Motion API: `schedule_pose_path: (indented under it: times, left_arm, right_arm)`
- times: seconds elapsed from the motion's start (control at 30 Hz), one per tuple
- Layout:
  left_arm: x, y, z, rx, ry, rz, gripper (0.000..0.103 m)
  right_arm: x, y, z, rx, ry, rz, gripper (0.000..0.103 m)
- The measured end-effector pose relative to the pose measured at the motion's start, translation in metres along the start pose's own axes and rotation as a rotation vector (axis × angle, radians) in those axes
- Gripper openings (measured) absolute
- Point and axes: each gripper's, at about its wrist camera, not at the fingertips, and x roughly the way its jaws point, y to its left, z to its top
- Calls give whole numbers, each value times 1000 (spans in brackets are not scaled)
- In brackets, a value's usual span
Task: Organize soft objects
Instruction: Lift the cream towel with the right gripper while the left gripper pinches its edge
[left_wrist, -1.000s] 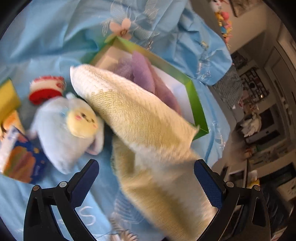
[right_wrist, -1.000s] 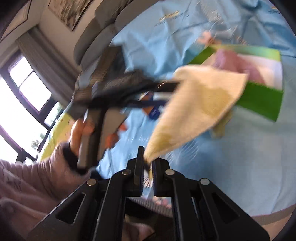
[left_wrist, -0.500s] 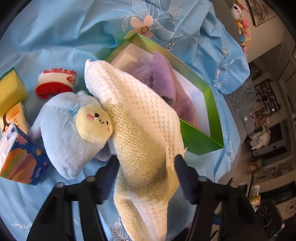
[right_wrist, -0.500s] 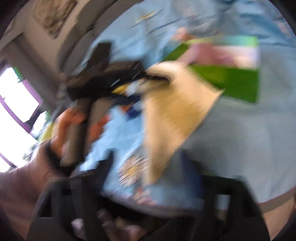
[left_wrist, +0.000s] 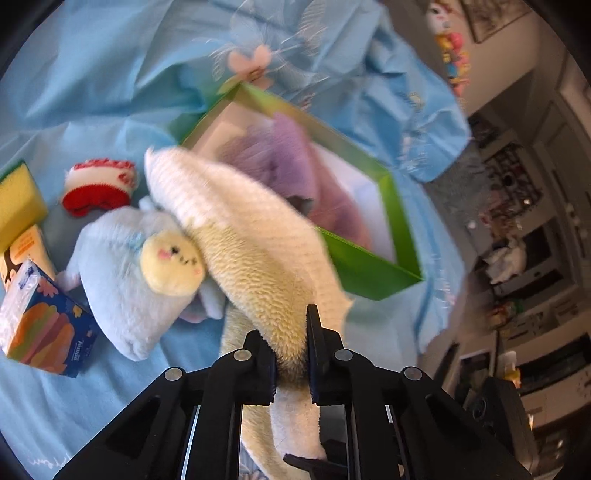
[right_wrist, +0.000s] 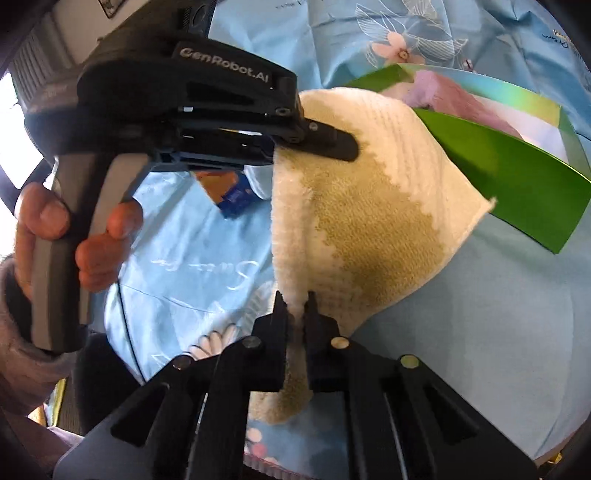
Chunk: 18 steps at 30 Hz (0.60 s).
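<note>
A light blue flowered cloth (left_wrist: 92, 74) is covering the surface. On it, at about one o'clock in the left wrist view, a green box (left_wrist: 369, 273) is sitting open with a purple towel (left_wrist: 295, 162) already inside, likely the collecting place for soft things. A cream and yellow towel (left_wrist: 251, 251) is hanging between both tools, its far end draping over the box's near corner. The left gripper (left_wrist: 291, 354) is pinching its bunched middle, fingers nearly together; the right gripper (right_wrist: 295, 317) is clamping an edge fold, so the towel is being kept off the cloth for folding or lowering. At nine o'clock, touching the towel, a pale blue plush toy (left_wrist: 125, 266) is crowding the path. Farther left are a tissue pack (left_wrist: 44, 325), a yellow sponge (left_wrist: 18, 199) and a red and white plush (left_wrist: 99, 184).
</note>
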Motion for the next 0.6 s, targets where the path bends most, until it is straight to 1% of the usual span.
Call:
schedule_pose_path:
  times: [0.1,0.17,0.2,0.3,0.43,0.57,0.6]
  left_arm:
    - [-25,-10,-2,22,-53,-41,11]
    - [-42,-17,-2,31,-92,-63,11]
    - [-55,-23,-1,44,-122,-82,11]
    - [-81,-40,2,74,-185,-102,11]
    - [-112,-69,12,148,-258,-95,11]
    - [-131,-93,33,199,-296,-70,11]
    - [-134,-98,39,210,-303,-65,11]
  right_arm:
    - [-20,5,4,21,-60,47,6]
    - [-36,10,9,11,-109,80,6]
    - [-47,14,12,-5,-131,79,6]
    - [-73,27,22,-53,-197,68,6]
    - [-97,43,38,-106,-271,38,6]
    - [-125,50,55,-162,-352,-21,6]
    - [-132,50,55,-169,-366,-30,6]
